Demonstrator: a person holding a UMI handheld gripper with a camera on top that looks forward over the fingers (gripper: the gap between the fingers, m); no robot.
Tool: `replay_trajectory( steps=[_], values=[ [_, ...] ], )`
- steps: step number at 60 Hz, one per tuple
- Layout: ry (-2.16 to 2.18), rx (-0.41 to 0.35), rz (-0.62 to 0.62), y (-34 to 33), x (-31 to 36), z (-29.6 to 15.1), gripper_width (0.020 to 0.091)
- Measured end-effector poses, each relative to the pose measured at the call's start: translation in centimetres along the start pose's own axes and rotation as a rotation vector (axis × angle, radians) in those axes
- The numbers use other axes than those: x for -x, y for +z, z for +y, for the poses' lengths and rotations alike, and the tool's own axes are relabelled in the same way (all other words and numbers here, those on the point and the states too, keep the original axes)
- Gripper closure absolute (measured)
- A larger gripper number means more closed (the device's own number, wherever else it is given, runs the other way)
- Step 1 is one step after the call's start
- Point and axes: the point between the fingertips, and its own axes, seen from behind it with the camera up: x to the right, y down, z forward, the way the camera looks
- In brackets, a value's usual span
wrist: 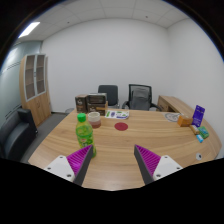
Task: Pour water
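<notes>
Green-capped bottle (85, 130) upright on the wooden table (150, 140), toward its left edge, just beyond the left finger and slightly outward of it, long axis vertical. Red coaster-like disc (121, 126) further in, near the table's middle, ahead of the gap between the fingers; no cup made out with certainty. Gripper (116, 160) released, purple pads (80, 159) spread wide, holding nothing. Judged next: swing left and forward to bracket the bottle.
</notes>
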Motion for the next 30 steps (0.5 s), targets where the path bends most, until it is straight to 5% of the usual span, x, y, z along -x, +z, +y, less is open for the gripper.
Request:
replay_trajectory(
  steps=[10, 22, 30],
  values=[
    [-0.007, -0.012, -0.053, 5.8, 8.8, 2.2, 0.0251],
    [-0.01, -0.096, 0.058, 14.0, 10.0, 2.1, 0.025],
    [0.039, -0.114, 0.079, 17.6, 9.8, 2.2, 0.0335]
  ],
)
